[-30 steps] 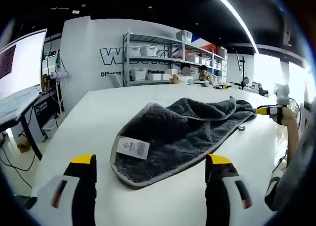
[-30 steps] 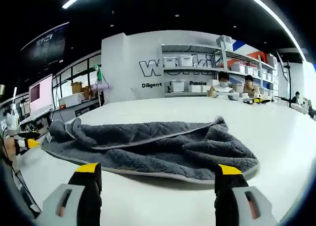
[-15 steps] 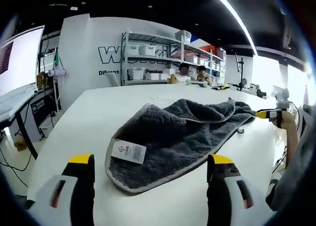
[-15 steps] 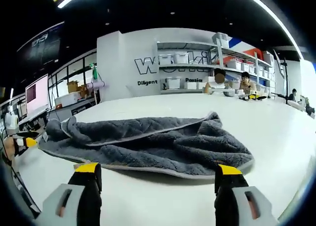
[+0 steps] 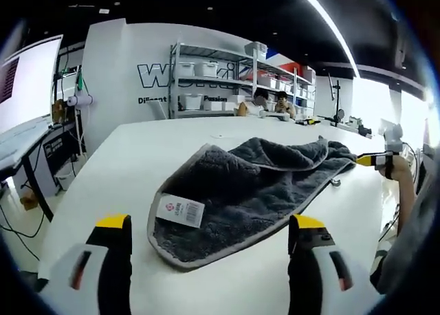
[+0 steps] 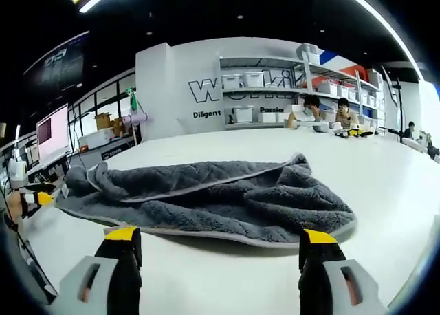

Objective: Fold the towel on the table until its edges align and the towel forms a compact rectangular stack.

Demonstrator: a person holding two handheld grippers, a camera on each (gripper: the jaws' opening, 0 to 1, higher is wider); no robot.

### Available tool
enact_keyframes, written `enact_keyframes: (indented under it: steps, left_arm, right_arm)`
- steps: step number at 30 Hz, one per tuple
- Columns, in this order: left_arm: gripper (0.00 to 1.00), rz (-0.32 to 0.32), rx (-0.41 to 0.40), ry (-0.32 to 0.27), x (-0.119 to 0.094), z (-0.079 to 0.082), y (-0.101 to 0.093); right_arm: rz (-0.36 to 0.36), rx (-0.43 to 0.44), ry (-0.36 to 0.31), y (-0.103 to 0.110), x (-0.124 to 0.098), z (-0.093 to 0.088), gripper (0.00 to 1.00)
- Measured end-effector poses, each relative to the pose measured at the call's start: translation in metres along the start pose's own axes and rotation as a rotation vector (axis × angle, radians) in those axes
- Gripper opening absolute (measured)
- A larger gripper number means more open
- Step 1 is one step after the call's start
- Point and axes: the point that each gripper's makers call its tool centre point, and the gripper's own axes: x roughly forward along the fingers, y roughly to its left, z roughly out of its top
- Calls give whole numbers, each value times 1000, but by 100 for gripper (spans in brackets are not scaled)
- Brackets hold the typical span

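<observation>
Towel (image 5: 247,191) lay rumpled on the white table (image 5: 124,164), partly doubled over itself, edges not aligned. In the left gripper view, the left hand-held gripper (image 5: 210,243) stood spread and empty, just short of the near rounded corner, where a white label (image 5: 177,210) with red print faced up. The fabric was dark grey, plush, with a paler stitched hem. The right hand-held gripper (image 5: 375,159) showed at the far end.

In the right gripper view, the right hand-held gripper (image 6: 214,254) was likewise spread, holding nothing, facing the towel's (image 6: 220,194) long hemmed edge. The left hand-held gripper (image 6: 34,198) showed beyond the far end. Judged stage: approach before a fold. The next move would call for pinching both end corners and lifting them evenly.
</observation>
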Motion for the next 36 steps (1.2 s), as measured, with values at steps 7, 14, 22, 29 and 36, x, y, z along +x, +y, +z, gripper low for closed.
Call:
enact_keyframes:
  steps: [7,14,22,29,36]
  left_arm:
    - [100,-2,-7,-1,-1,-1,-1]
    - [100,14,-10,-5,-6,-1,3]
    - [100,19,-14,-2,-9,-4,5]
    - [100,11,-20,-2,-7,-5,4]
    - [100,6,-22,-3,-6,-5,3]
  right_arm:
    - [0,-1,-1,-1,-1,-1,100]
    - [5,4,3,-1,0,-4,100]
    - [9,10,4,0,1,-5,100]
    - [12,12,8,0,-1,-6,99]
    - [5,17,6,-1,-2,-6,98]
